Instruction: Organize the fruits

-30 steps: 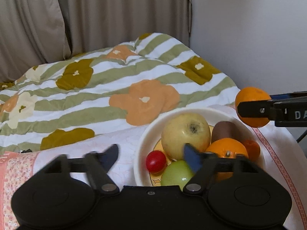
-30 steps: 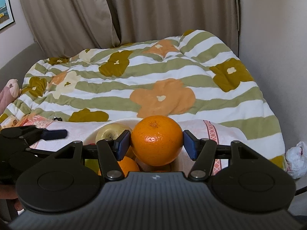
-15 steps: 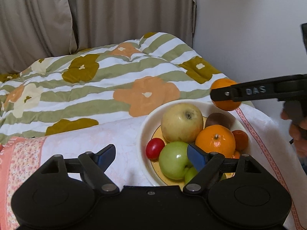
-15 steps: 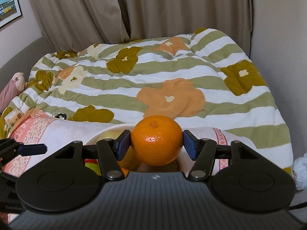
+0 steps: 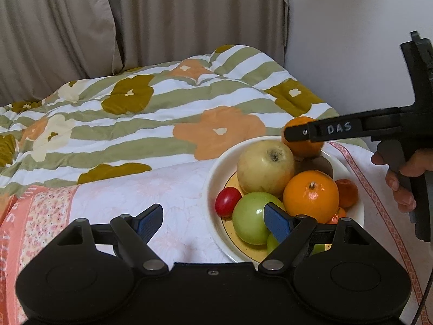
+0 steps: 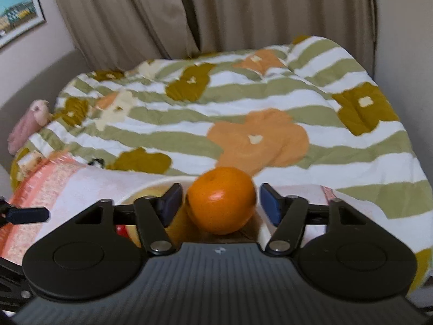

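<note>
A white bowl (image 5: 216,173) on the cloth-covered table holds a yellow apple (image 5: 265,166), an orange (image 5: 311,196), a green apple (image 5: 250,218), a red cherry tomato (image 5: 228,205), a kiwi and small tangerines. My right gripper (image 6: 220,201) has its jaws apart on either side of another orange (image 6: 221,199), which rests on the fruit at the bowl's far rim; it also shows in the left wrist view (image 5: 303,135). My left gripper (image 5: 213,220) is open and empty, low at the bowl's near left edge.
A flowered striped quilt (image 5: 151,124) covers the bed behind the table. Curtains (image 5: 162,21) hang at the back and a white wall stands on the right. A pink soft toy (image 6: 27,124) lies at the bed's left.
My right gripper moved the orange over the bowl's far rim, lowered it and opened; the orange now sits free between the fingers. My left gripper drew back slightly.
</note>
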